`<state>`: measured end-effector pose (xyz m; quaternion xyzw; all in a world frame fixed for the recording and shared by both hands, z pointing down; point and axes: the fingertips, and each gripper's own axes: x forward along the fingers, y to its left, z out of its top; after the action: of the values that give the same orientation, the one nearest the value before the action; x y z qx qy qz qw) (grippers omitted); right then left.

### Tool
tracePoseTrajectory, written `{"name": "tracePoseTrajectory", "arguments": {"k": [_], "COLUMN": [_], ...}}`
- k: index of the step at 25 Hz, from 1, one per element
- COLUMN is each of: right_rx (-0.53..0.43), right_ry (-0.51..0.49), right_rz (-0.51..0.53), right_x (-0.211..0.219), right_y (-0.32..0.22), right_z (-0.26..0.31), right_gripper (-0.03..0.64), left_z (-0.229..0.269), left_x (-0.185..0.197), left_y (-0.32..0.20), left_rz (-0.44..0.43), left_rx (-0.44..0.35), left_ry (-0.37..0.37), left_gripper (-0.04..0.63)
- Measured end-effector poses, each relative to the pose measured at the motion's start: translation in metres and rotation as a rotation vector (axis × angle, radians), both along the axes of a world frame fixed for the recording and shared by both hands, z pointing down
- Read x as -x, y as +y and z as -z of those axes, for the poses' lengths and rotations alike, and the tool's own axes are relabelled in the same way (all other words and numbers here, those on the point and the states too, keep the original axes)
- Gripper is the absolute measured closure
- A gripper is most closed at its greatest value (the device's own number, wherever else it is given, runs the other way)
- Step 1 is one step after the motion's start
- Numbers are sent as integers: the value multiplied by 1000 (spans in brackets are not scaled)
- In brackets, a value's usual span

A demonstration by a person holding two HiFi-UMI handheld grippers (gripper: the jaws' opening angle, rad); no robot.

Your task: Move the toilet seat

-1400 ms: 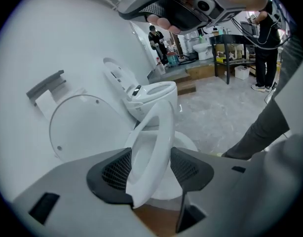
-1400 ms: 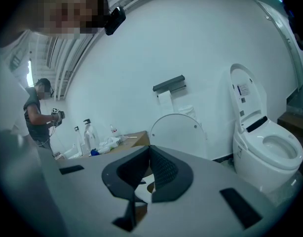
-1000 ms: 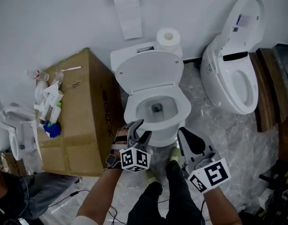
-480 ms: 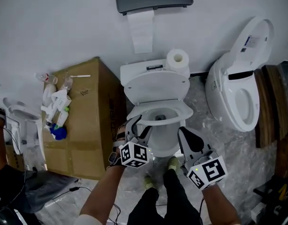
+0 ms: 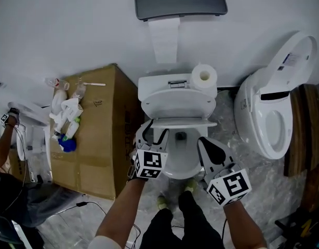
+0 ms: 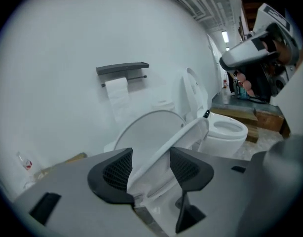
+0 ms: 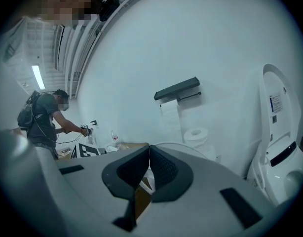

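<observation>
A white toilet stands in the middle of the head view, its lid (image 5: 177, 104) up against the tank. The toilet seat (image 5: 184, 122) is lifted partway off the bowl (image 5: 177, 164), front edge raised. My left gripper (image 5: 151, 134) is shut on the seat's left front rim. In the left gripper view the tilted seat (image 6: 177, 141) runs between the jaws of the left gripper (image 6: 150, 164), touching both pads. My right gripper (image 5: 207, 148) hovers at the bowl's right front, shut and holding nothing. In the right gripper view the pads of the right gripper (image 7: 149, 169) meet.
A cardboard box (image 5: 100, 144) with bottles on top stands left of the toilet. A second toilet (image 5: 271, 121) with its lid up is at the right. A toilet roll (image 5: 203, 77) sits on the tank, under a paper dispenser (image 5: 180, 4). A person (image 5: 3, 139) works at far left.
The seat lay flat on the bowl a second ago. My left gripper has lifted its front edge steadily upward; the right gripper stayed shut beside the bowl.
</observation>
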<state>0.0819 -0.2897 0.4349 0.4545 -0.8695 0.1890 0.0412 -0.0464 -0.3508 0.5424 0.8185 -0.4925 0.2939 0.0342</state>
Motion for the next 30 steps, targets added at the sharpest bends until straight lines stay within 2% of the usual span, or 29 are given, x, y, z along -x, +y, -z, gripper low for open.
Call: {"name": "tracePoseTrajectory", "arguments": {"k": [5, 9, 17, 30], "right_rx": [-2, 9, 28, 85], "right_ry": [4, 11, 30, 63], "right_rz": [21, 28, -9, -40], "right_x": [-2, 0, 10, 33], "right_y": [-20, -31, -59, -104], "right_z": [-1, -6, -13, -48], "right_gripper": [601, 601, 601, 601], "left_z": [3, 3, 5, 4], "left_x": [5, 8, 11, 9], "left_y": [-26, -41, -73, -110], "left_rz": [152, 216, 241, 244], "left_rx": [8, 11, -26, -62], "left_ry": [104, 162, 213, 248], "left_gripper": [356, 356, 356, 356]}}
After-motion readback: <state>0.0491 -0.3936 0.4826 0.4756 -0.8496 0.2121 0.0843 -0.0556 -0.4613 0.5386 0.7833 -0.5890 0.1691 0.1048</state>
